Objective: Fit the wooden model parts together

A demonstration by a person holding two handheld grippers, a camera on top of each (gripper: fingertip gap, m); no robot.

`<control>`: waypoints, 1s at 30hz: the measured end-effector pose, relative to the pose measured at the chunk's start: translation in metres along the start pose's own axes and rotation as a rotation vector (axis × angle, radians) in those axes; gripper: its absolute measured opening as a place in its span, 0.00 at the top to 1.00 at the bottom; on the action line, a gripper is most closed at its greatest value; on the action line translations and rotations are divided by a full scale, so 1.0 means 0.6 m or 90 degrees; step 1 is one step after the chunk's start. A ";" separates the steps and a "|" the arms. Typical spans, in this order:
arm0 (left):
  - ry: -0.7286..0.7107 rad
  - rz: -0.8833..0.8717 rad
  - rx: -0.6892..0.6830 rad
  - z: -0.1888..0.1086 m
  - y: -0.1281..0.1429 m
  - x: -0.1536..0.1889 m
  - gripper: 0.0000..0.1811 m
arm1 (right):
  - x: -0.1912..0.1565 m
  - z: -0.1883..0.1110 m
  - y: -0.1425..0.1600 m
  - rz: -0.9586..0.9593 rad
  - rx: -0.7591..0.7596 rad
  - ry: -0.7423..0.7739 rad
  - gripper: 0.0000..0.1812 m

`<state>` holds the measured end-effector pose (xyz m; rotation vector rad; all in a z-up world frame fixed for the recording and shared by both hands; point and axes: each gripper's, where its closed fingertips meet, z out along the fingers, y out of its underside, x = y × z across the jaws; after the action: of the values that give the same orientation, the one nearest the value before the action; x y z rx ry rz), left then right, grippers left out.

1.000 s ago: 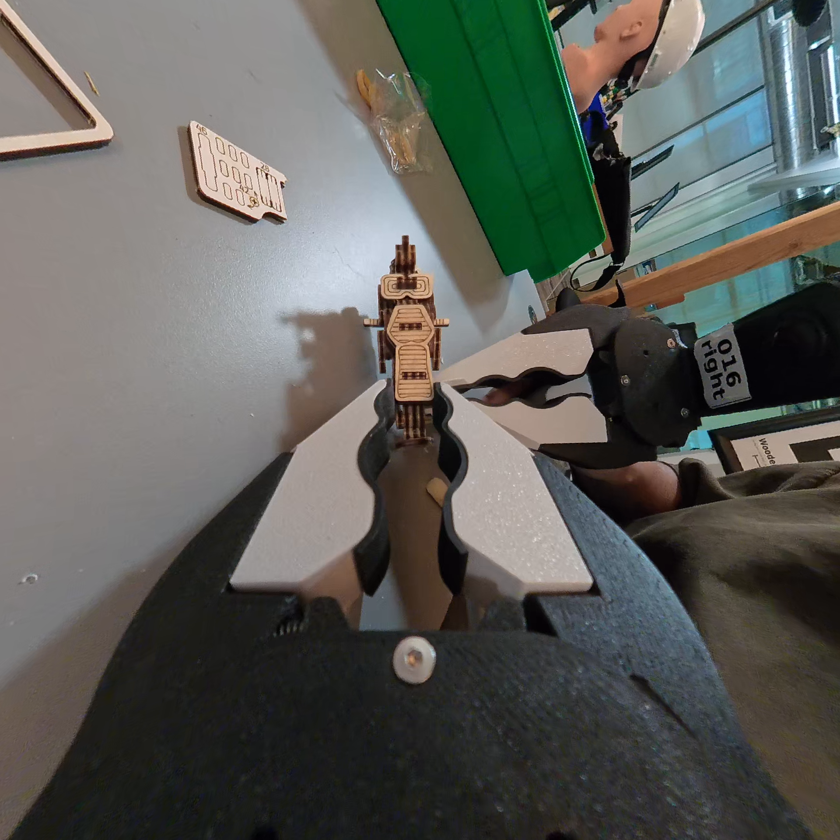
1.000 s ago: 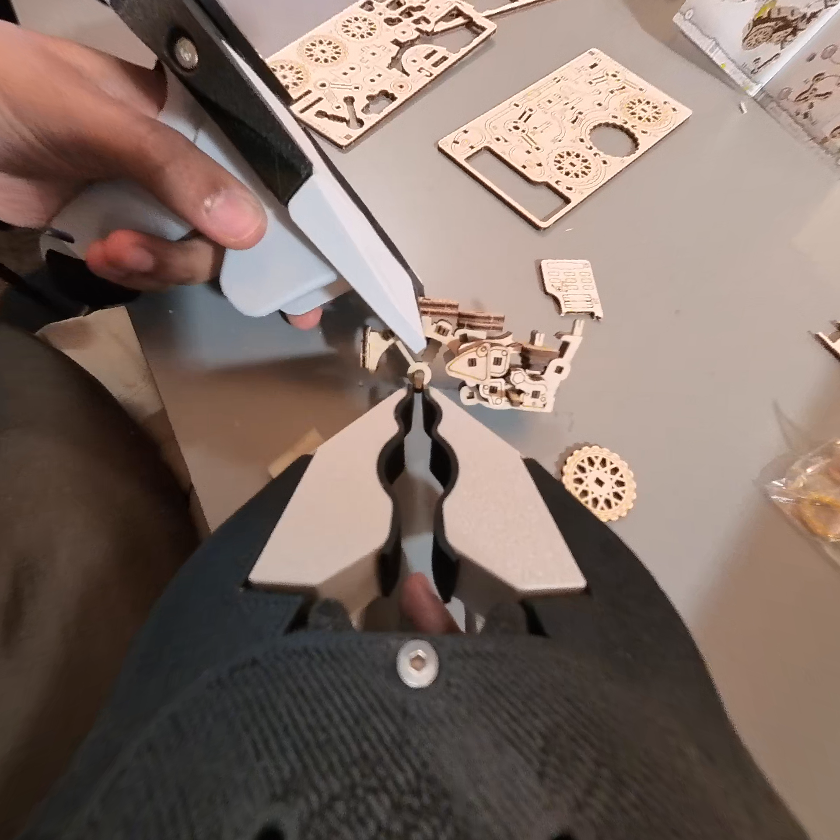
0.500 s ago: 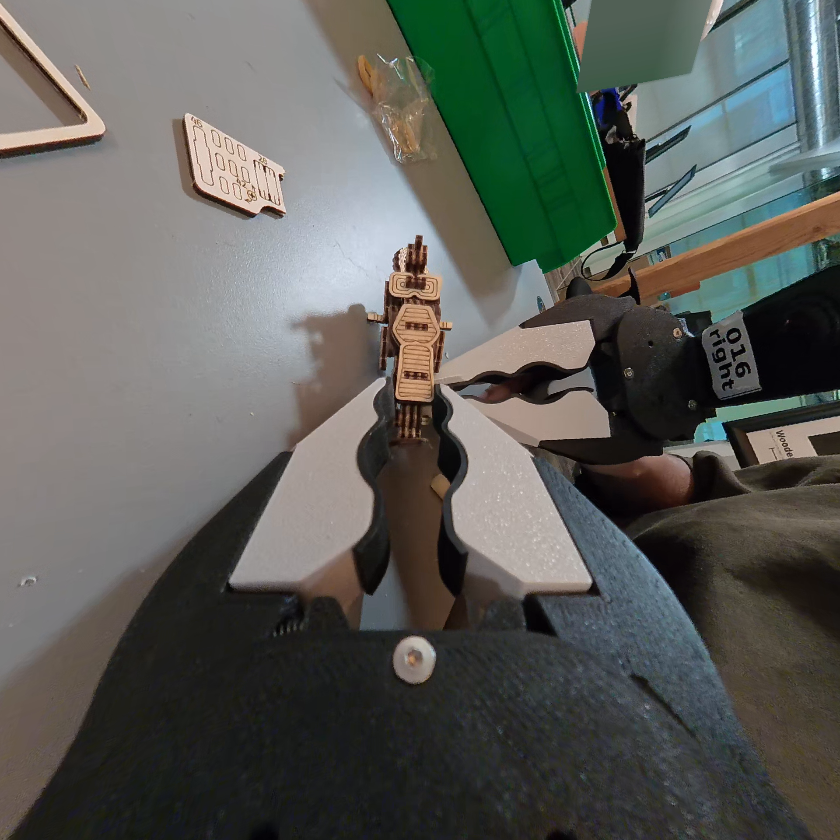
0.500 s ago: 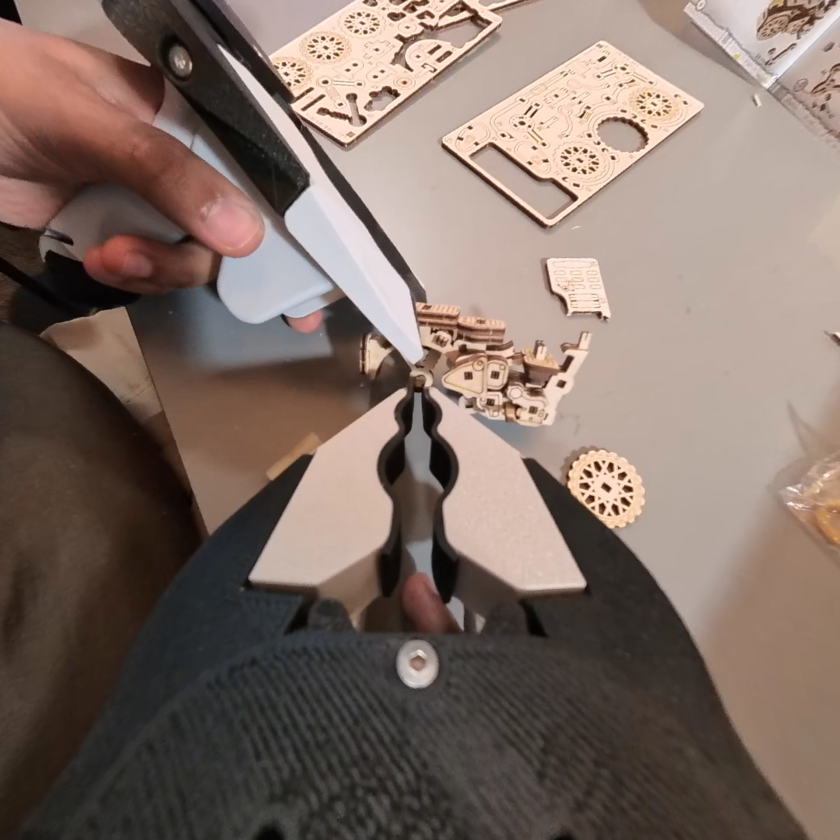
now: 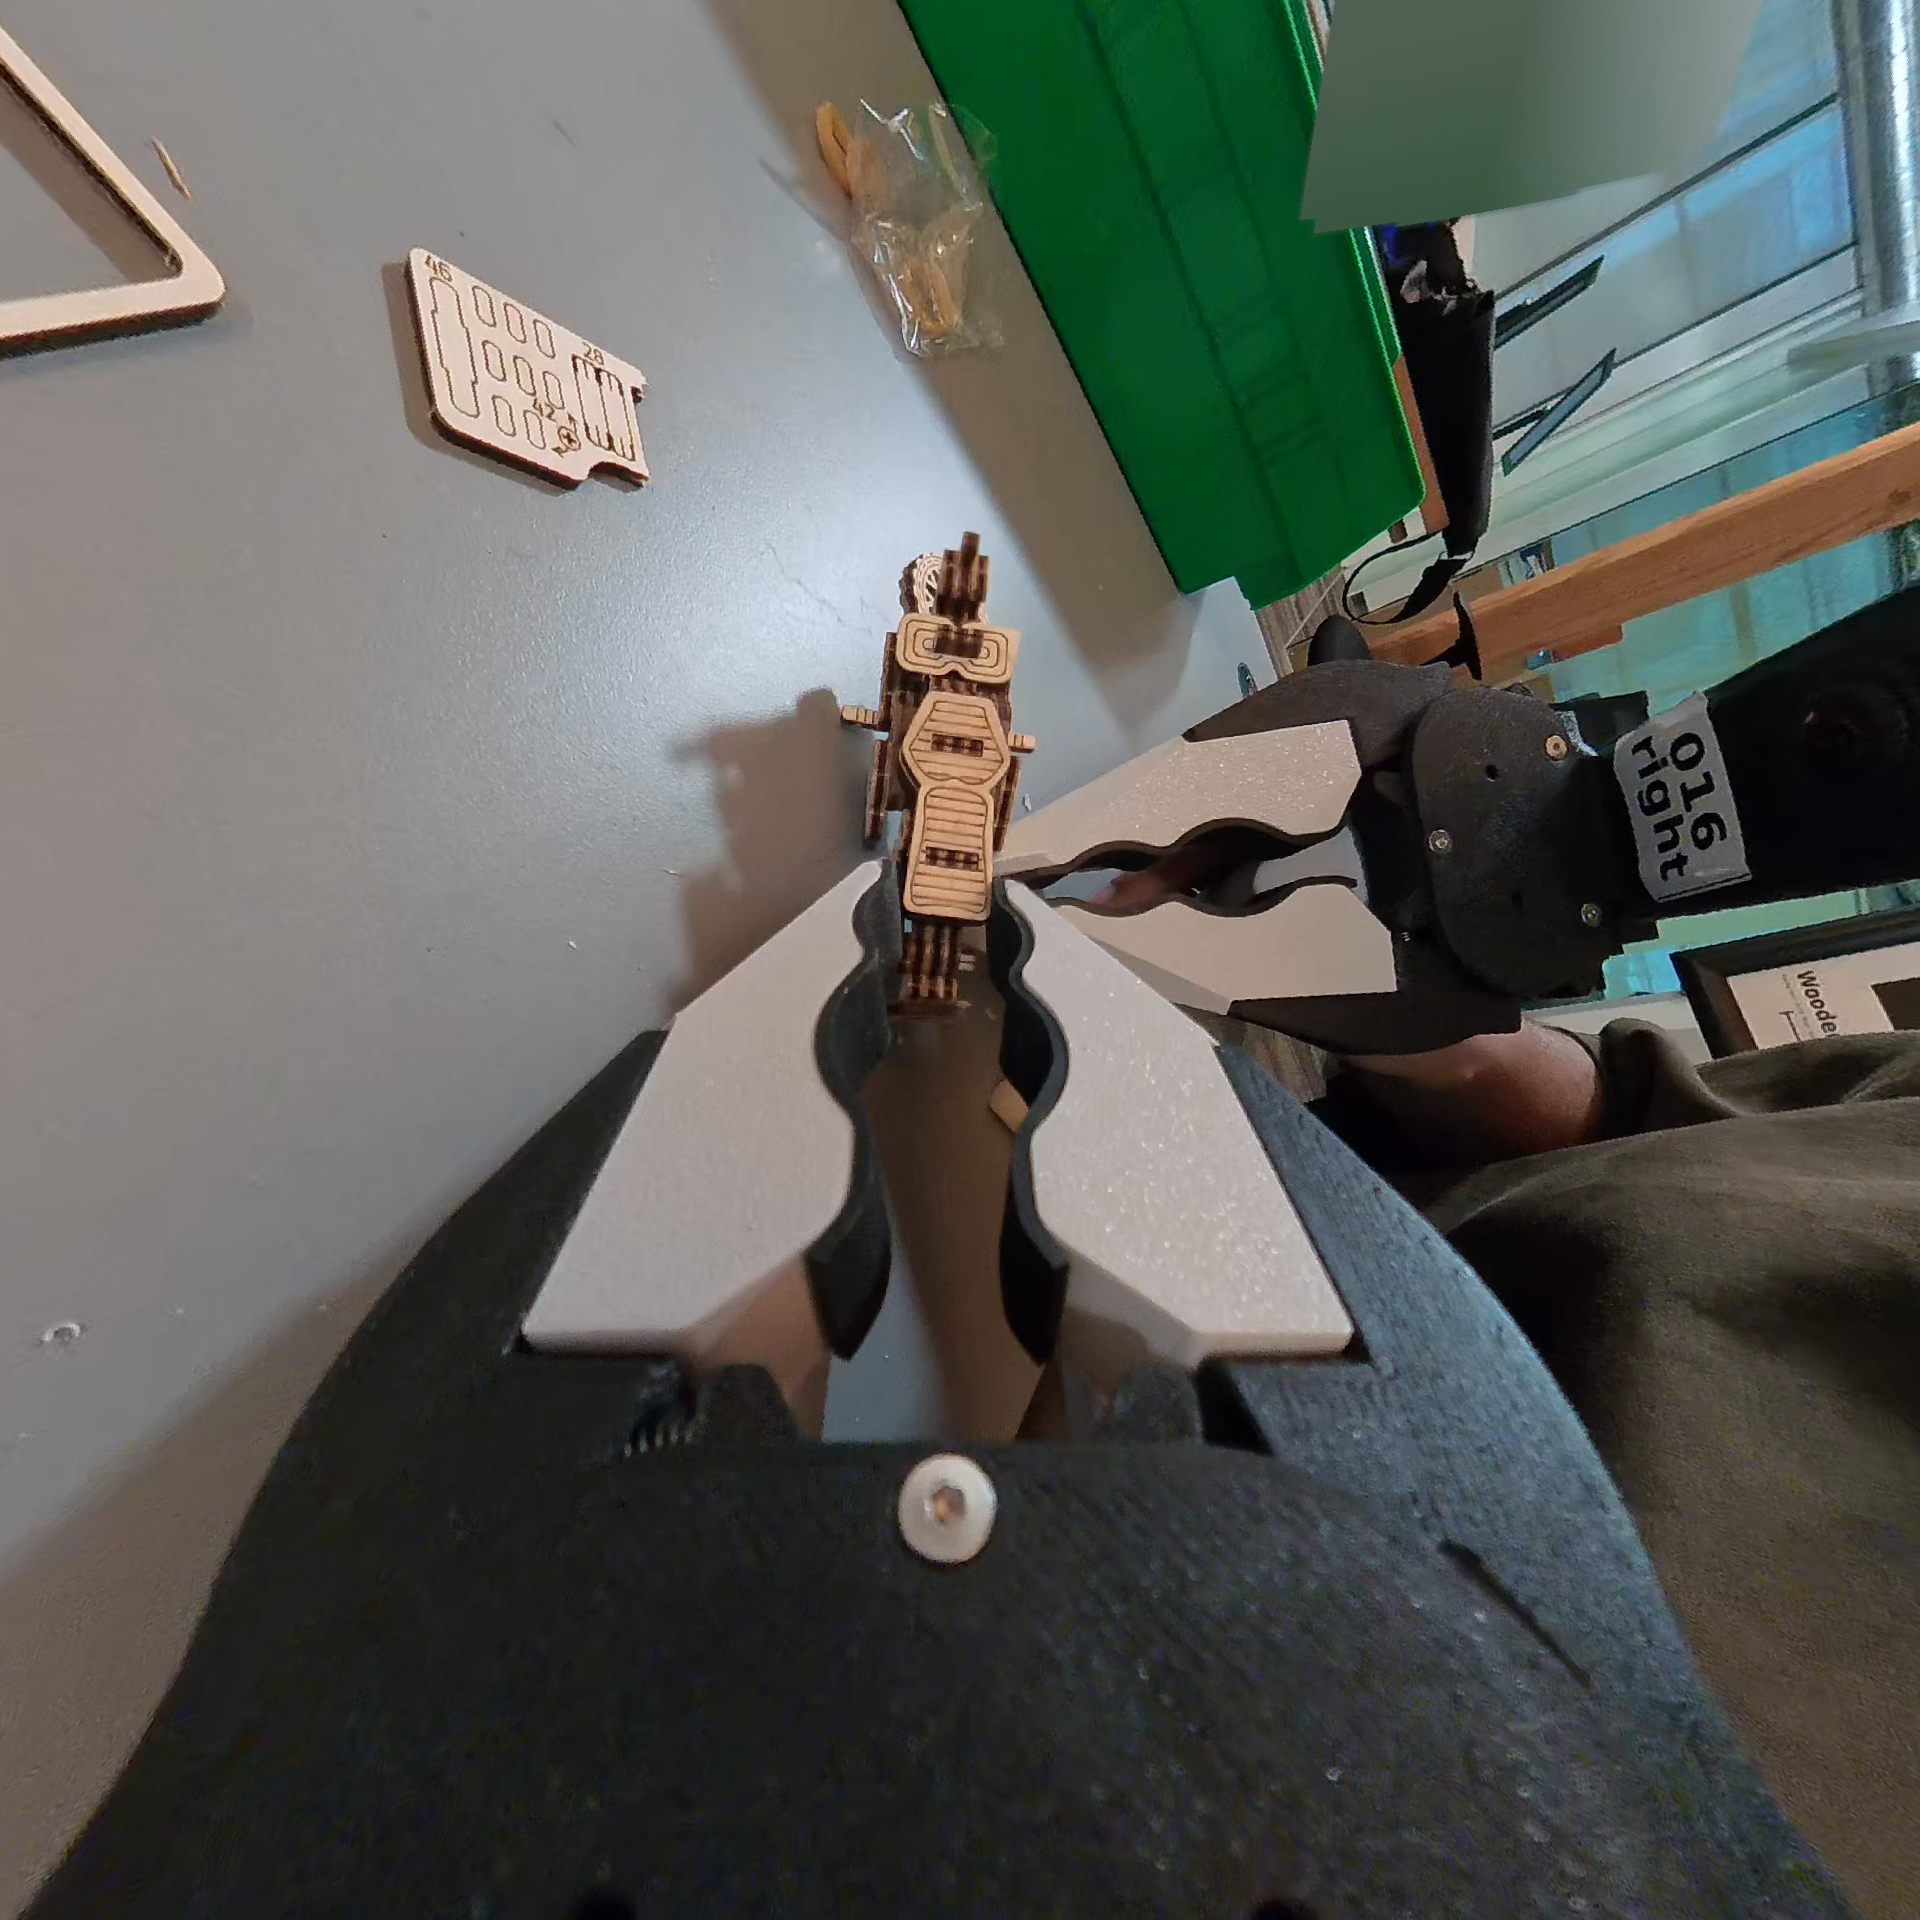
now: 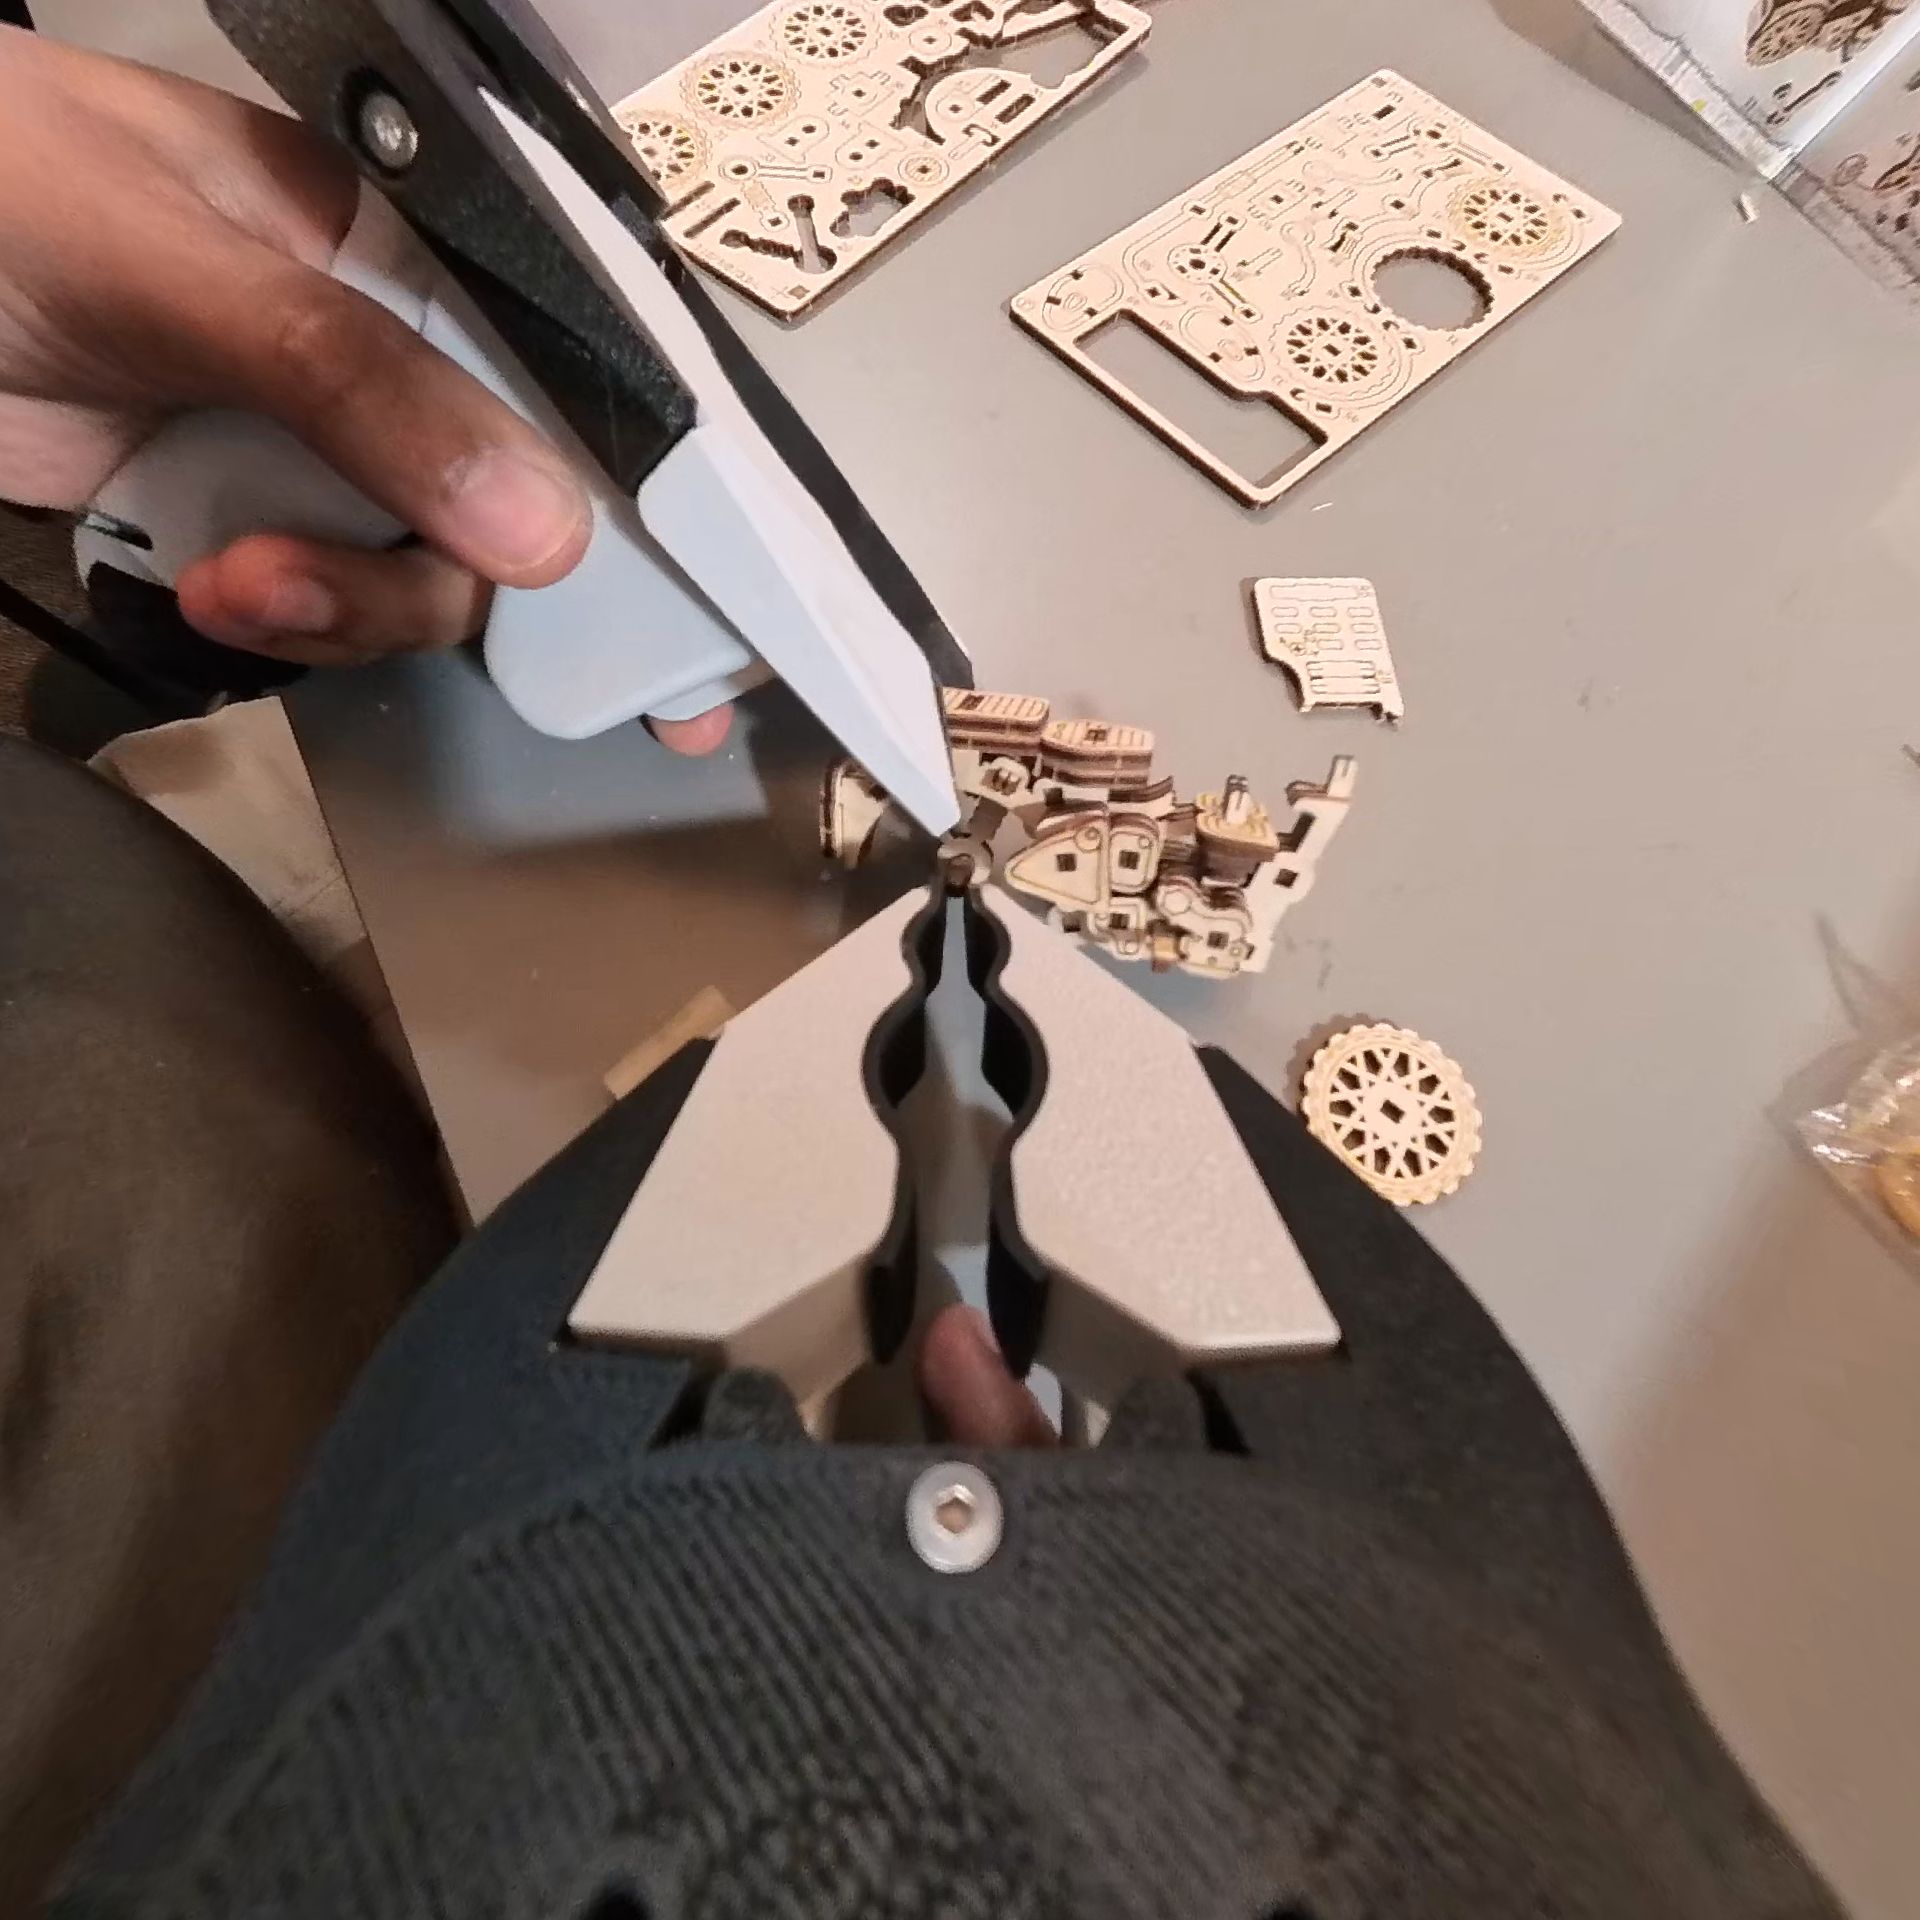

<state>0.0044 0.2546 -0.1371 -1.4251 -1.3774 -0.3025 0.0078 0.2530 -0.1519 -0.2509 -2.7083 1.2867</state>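
Note:
A partly built wooden motorcycle model (image 5: pixel 951 790) hangs just above the grey table. My left gripper (image 5: pixel 940 920) is shut on its rear end. In the right wrist view the model (image 6: pixel 1122 862) points right, and the left gripper's fingertips (image 6: pixel 935 800) clamp its left end. My right gripper (image 6: pixel 954 885) is shut on a small round wooden peg (image 6: pixel 958 850) pressed against the model's side near the rear. The right gripper also shows in the left wrist view (image 5: pixel 1023 862), coming in from the right. A loose wooden wheel (image 6: pixel 1390 1114) lies on the table.
Two laser-cut part sheets (image 6: pixel 1320 281) (image 6: pixel 883 135) lie at the back. A small punched sheet (image 6: pixel 1328 646) (image 5: pixel 530 374) lies beyond the model. A plastic bag of parts (image 5: pixel 920 229) and a green bin (image 5: pixel 1195 291) sit to the right. The table edge and my lap are near. The tips of both grippers are at nearly the same place. The loose wooden wheel (image 6: pixel 1390 1114) is about 9 cm from my right fingertips.
Both grippers keep their hold. The model has tilted and shifted slightly to the right in the right wrist view, with the peg staying at its side.

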 end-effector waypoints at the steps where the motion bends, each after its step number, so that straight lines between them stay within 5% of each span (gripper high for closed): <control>1: 0.001 -0.001 0.002 0.000 -0.001 0.000 0.91 | 0.000 -0.001 0.000 0.001 0.001 0.000 0.99; 30: 0.002 0.003 0.000 0.000 0.000 0.000 0.91 | -0.003 -0.004 -0.001 -0.002 0.005 -0.002 0.99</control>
<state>0.0046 0.2550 -0.1371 -1.4264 -1.3718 -0.3016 0.0101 0.2536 -0.1499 -0.2445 -2.7049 1.2982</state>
